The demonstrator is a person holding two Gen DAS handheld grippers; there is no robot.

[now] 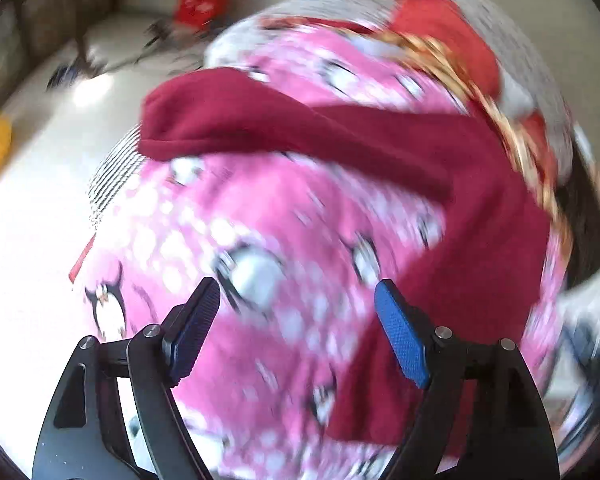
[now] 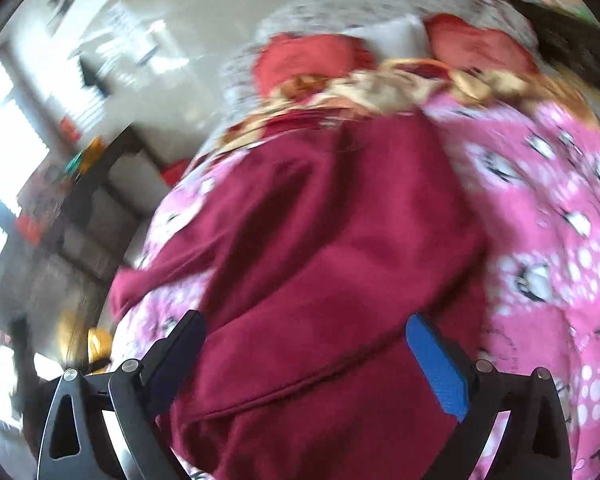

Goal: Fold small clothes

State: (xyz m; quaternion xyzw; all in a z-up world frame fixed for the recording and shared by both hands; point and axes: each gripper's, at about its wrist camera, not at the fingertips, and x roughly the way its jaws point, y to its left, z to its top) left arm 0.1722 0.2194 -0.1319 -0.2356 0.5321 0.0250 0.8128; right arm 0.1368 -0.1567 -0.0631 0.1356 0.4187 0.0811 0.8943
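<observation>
A dark red garment (image 1: 440,200) lies spread on a pink penguin-print blanket (image 1: 236,216), one sleeve (image 1: 228,124) stretched out to the left. My left gripper (image 1: 298,304) is open and empty above the blanket, just left of the garment's body. In the right wrist view the same garment (image 2: 320,240) fills the middle, on the pink blanket (image 2: 552,216). My right gripper (image 2: 304,340) is open over the garment's lower part, a hem seam (image 2: 300,384) between its fingers. Both views are motion-blurred.
Red, gold-patterned and grey speckled cloths (image 1: 440,32) lie beyond the garment, also in the right wrist view (image 2: 340,60). A pale tiled floor (image 1: 52,168) with a red bag (image 1: 200,0) lies left. A dark shelf (image 2: 80,200) stands left in the right wrist view.
</observation>
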